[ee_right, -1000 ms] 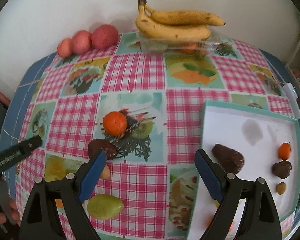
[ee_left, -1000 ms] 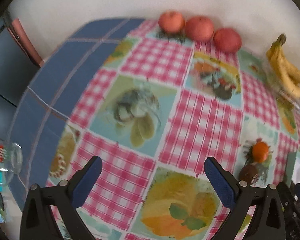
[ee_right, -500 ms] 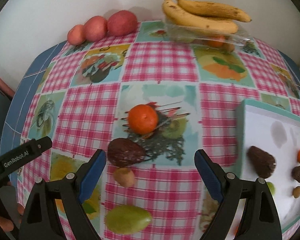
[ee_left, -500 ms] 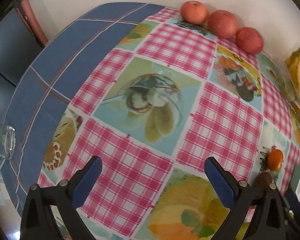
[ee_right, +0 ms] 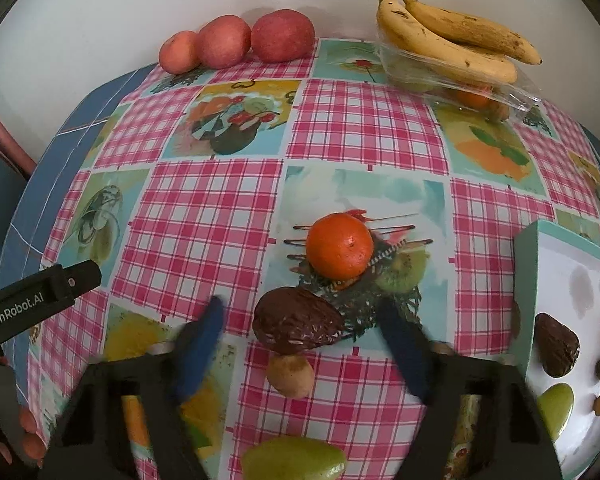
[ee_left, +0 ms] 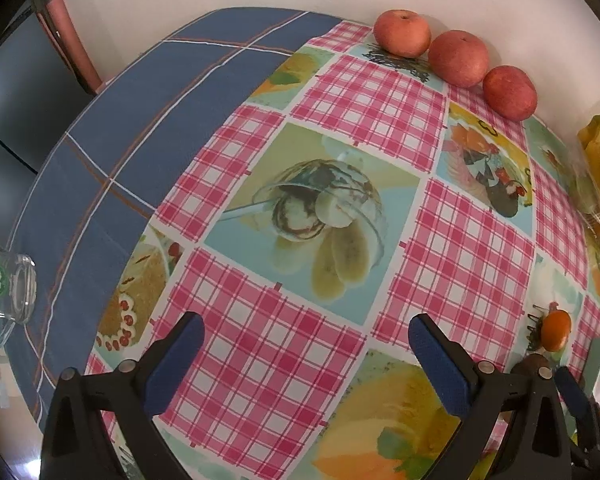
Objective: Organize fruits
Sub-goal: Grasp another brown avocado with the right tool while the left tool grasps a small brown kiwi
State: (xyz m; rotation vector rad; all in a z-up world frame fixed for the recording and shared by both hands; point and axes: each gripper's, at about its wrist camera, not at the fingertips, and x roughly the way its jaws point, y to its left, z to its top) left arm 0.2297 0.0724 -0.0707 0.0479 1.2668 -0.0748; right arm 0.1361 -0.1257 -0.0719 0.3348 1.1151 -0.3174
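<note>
Jaws wide: right gripper (ee_right: 300, 336) straddling brown fruit (ee_right: 298, 325).

Left gripper (ee_left: 304, 354) is sitting over bare tablecloth (ee_left: 456, 248), nothing blocking out to the apples (ee_left: 456, 58). Right gripper (ee_right: 300, 334) is facing a tight cluster: dark brown fruit (ee_right: 298, 326), orange (ee_right: 339, 246), small tan fruit (ee_right: 290, 376), with the tray wall (ee_right: 526, 288) crowding its right.

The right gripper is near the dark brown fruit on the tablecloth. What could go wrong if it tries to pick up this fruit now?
1. The dark brown fruit touches a small tan fruit in front of it; the open right gripper may push or grab both.
2. The orange sits close behind and is round, so a bump might roll it.
3. The green fruit lies under the gripper body and might be knocked.
</note>
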